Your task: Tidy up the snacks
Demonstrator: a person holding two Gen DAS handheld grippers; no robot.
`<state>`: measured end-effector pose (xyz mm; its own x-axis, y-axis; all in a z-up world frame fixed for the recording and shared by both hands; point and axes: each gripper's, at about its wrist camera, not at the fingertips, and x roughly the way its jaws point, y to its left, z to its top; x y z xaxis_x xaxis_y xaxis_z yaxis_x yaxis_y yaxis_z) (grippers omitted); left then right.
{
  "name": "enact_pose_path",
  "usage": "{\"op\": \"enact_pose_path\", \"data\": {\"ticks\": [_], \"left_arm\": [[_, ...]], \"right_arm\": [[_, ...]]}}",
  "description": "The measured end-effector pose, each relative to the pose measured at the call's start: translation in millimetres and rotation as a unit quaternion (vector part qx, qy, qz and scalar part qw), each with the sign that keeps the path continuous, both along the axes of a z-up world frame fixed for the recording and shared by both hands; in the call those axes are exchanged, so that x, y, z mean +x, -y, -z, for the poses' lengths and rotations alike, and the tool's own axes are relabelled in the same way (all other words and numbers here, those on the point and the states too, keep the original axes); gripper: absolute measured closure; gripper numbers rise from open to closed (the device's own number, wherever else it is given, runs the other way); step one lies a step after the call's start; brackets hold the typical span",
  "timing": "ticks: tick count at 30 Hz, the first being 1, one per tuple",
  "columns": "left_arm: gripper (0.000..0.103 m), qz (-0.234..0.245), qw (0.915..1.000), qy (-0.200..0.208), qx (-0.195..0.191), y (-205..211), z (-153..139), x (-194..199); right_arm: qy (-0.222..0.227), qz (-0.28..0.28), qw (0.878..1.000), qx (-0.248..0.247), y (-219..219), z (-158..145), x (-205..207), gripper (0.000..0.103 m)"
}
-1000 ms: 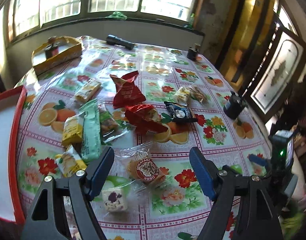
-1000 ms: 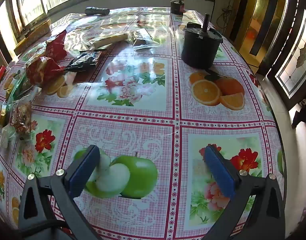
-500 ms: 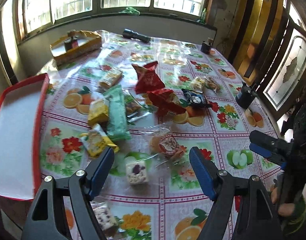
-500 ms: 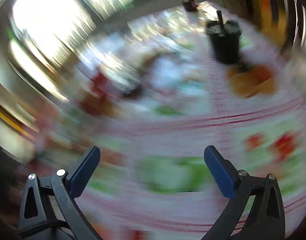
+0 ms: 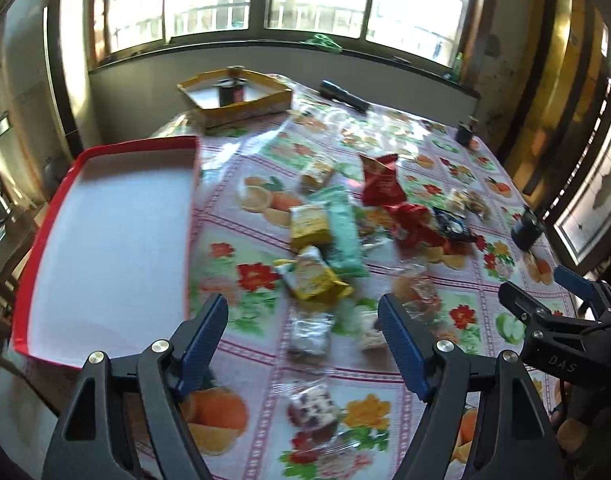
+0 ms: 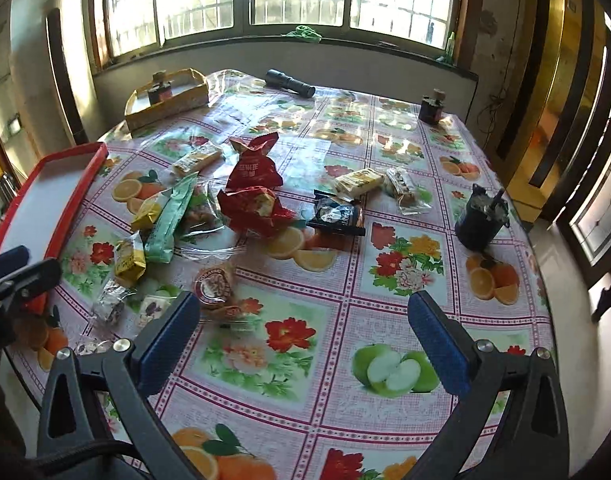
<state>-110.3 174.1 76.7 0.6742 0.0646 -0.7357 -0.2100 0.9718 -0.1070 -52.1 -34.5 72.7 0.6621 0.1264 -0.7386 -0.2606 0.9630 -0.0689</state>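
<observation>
Both claws released; right claw [image 5: 545,300] marked "DAS"; red bag [image 6: 252,166] print illegible, maybe Chinese.

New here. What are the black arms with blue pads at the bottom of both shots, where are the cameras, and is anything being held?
There is no robot: a person holds a two-finger gripper in each hand, and a fisheye camera on each looks forward along its fingers. One picture comes from the left gripper, the other from the right gripper. Both are open and hold nothing.

On the table's floral tablecloth snack packets lie scattered: two red bags, a long green packet, yellow packets, a dark packet and clear-wrapped sweets. A red-rimmed tray sits at the left edge, with nothing in it. Farther back are a yellow box and a flashlight.
</observation>
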Motion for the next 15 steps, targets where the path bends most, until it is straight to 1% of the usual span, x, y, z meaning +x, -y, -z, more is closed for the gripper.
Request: {"op": "enact_pose_path", "data": {"ticks": [2,3,6,10,15], "left_arm": [[0.025,-0.006,1.0000,0.000,0.003,-3.6,0.4,-2.3],[0.025,-0.010,0.9999,-0.001,0.004,-5.5,1.0,-3.5],[0.025,-0.014,0.9999,-0.005,0.002,-8.4,3.4,-5.9],[0.025,-0.011,0.9999,-0.006,0.006,-7.3,4.3,-8.5],[0.025,-0.004,0.9999,-0.005,0.010,-2.2,3.1,-10.2]], "right_arm": [[0.005,0.012,1.000,-0.016,-6.5,-0.1,-0.4,0.000],[0.015,0.016,1.000,-0.022,-9.9,-1.4,-1.7,0.000],[0.033,0.020,0.999,-0.025,-19.4,-7.6,-11.0,0.000],[0.040,0.044,0.996,-0.064,-25.3,-8.6,-14.8,0.000],[0.040,0.045,0.997,-0.056,-22.2,-12.0,-17.5,0.000]]}}
